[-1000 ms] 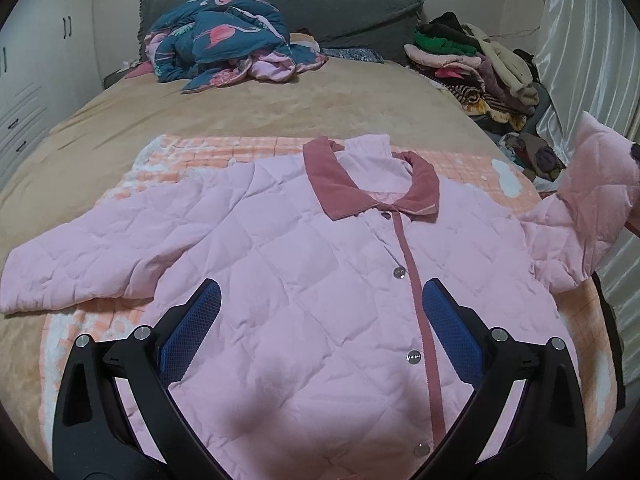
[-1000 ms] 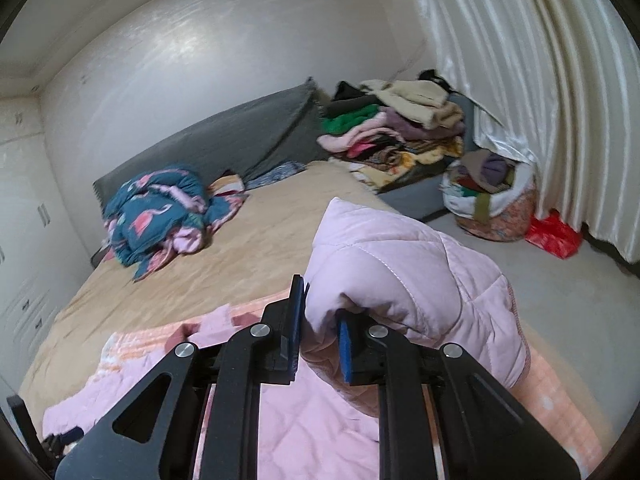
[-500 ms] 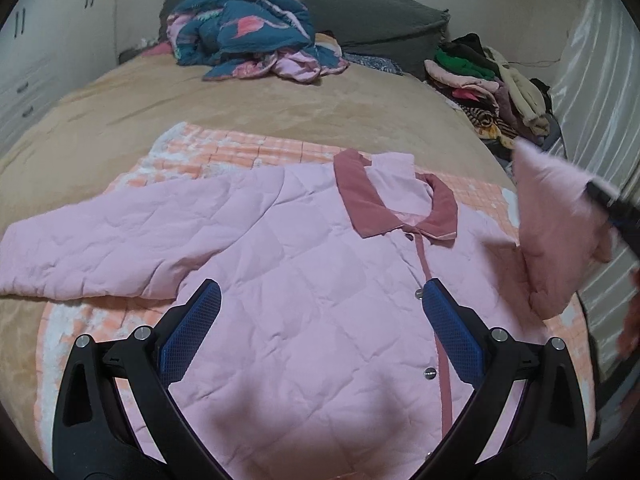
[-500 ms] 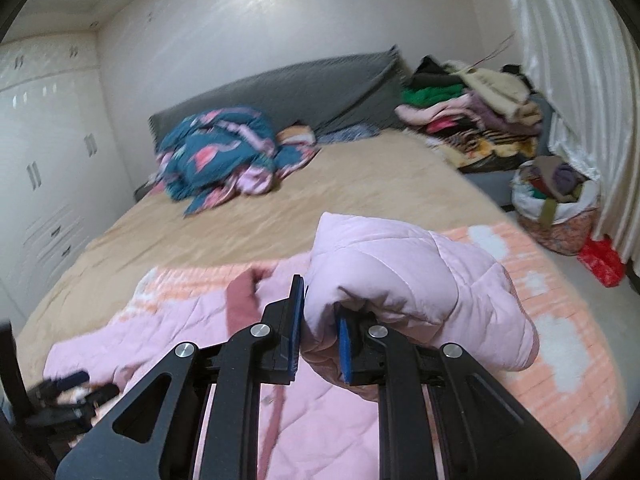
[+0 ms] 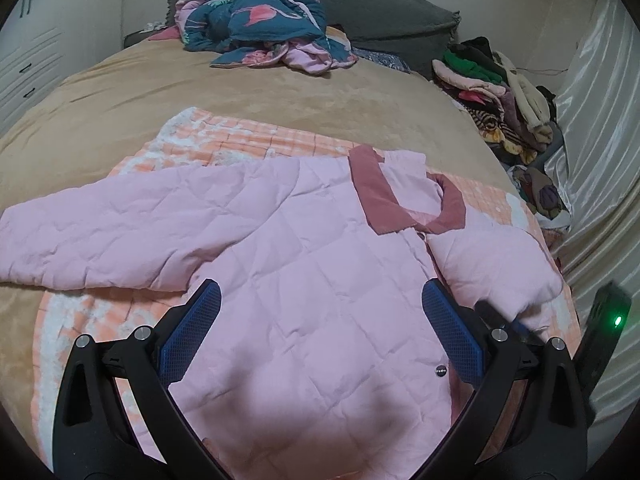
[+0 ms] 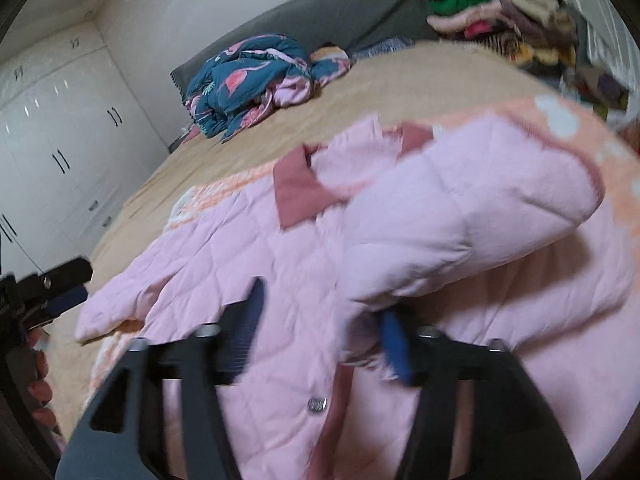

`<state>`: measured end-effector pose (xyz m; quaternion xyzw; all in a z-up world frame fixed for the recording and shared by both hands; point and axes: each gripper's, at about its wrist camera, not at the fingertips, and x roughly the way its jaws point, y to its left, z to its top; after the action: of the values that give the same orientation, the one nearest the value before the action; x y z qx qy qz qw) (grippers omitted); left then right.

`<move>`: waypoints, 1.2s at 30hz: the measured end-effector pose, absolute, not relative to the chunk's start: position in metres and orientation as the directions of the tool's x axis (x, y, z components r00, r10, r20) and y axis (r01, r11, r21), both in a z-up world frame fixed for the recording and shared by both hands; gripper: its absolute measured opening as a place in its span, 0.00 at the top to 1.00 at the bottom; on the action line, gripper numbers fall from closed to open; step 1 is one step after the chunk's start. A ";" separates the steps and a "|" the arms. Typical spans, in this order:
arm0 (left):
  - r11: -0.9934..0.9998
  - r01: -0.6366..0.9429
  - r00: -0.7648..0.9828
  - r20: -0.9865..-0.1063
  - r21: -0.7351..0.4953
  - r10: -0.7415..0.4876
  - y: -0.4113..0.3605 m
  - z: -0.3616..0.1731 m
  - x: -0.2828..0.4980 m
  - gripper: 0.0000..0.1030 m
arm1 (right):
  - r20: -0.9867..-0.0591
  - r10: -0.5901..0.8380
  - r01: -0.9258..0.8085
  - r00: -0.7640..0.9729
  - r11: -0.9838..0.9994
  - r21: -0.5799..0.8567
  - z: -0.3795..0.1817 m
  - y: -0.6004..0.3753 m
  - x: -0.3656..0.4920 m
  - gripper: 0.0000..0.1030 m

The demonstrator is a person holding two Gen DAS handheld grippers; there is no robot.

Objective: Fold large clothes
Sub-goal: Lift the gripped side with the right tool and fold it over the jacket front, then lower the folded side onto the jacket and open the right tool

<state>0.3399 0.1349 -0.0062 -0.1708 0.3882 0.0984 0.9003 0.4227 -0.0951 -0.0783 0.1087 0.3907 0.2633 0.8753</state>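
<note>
Pink quilted jacket [image 5: 312,264] lay front-up on an orange-and-white checked blanket [image 5: 224,140] spread over the tan bed [image 5: 224,92]. Diamond stitching across the body, a darker rose collar [image 5: 370,192] turned down at the neck, a rose placket running down the front with metal snap buttons [image 5: 441,370]. One sleeve [image 5: 92,236] stretched flat toward the left edge of the bed. The other sleeve [image 6: 480,216] was folded in over the chest, its cuff end near the placket (right wrist view is motion-blurred, so edges are soft).

Left gripper [image 5: 320,336] hung over the lower body of the jacket, blue pads [image 5: 192,332] spread wide with nothing between them; the fabric lay beneath and beyond the fingertips, and contact could not be told.

Right gripper [image 6: 320,336] sat just below the folded sleeve, jaws parted. The cuff end of that sleeve lay against the inner face of the right-hand pad [image 6: 394,344], while the other pad stood clear of the cloth, so the sleeve was not clamped. In the left wrist view, that gripper [image 5: 504,320] showed only partly, behind the left gripper's finger at the sleeve's lower edge.

Behind: a crumpled teal flamingo-print quilt [image 5: 260,20] by the grey headboard [image 5: 380,4], and a heap of folded clothes [image 5: 492,92] beside the bed.
</note>
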 end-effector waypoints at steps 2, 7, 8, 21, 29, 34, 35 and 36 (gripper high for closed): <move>0.924 -0.305 0.675 -0.737 -0.233 0.037 0.133 -0.008 0.340 0.08 | -0.629 0.554 -0.338 0.545 0.832 0.440 -0.087 -0.105 0.416 0.34; 0.923 -0.290 0.668 -0.744 -0.251 0.008 0.132 -0.011 0.339 0.08 | -0.555 0.602 -0.234 0.574 0.770 0.593 -0.094 -0.151 0.397 0.32; 0.920 -0.288 0.669 -0.743 -0.265 -0.004 0.131 -0.010 0.338 0.08 | -0.538 0.578 -0.213 0.613 0.777 0.593 -0.090 -0.160 0.393 0.32; 0.912 -0.255 0.691 -0.720 -0.321 -0.061 0.129 -0.002 0.323 0.08 | -0.468 0.540 -0.157 0.700 0.755 0.636 -0.043 -0.163 0.429 0.79; 0.850 -0.316 0.733 -0.678 -0.421 -0.064 0.164 0.009 0.308 0.08 | -0.444 0.589 -0.393 0.675 0.797 0.460 -0.005 -0.090 0.417 0.89; 0.832 -0.325 0.738 -0.670 -0.450 -0.074 0.174 0.008 0.307 0.08 | -0.474 0.630 -0.482 0.615 0.776 0.406 -0.015 -0.045 0.412 0.89; 0.829 -0.325 0.739 -0.669 -0.455 -0.078 0.175 0.007 0.307 0.08 | -0.488 0.638 -0.500 0.595 0.770 0.397 -0.020 -0.036 0.410 0.89; 0.822 -0.328 0.741 -0.667 -0.465 -0.082 0.176 0.006 0.308 0.08 | -0.507 0.645 -0.519 0.572 0.763 0.386 -0.025 -0.027 0.407 0.89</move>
<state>0.3075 0.1764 0.0059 -0.2902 0.3533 0.0696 0.8866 0.4075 -0.0269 -0.0255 0.0974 0.3240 0.3301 0.8812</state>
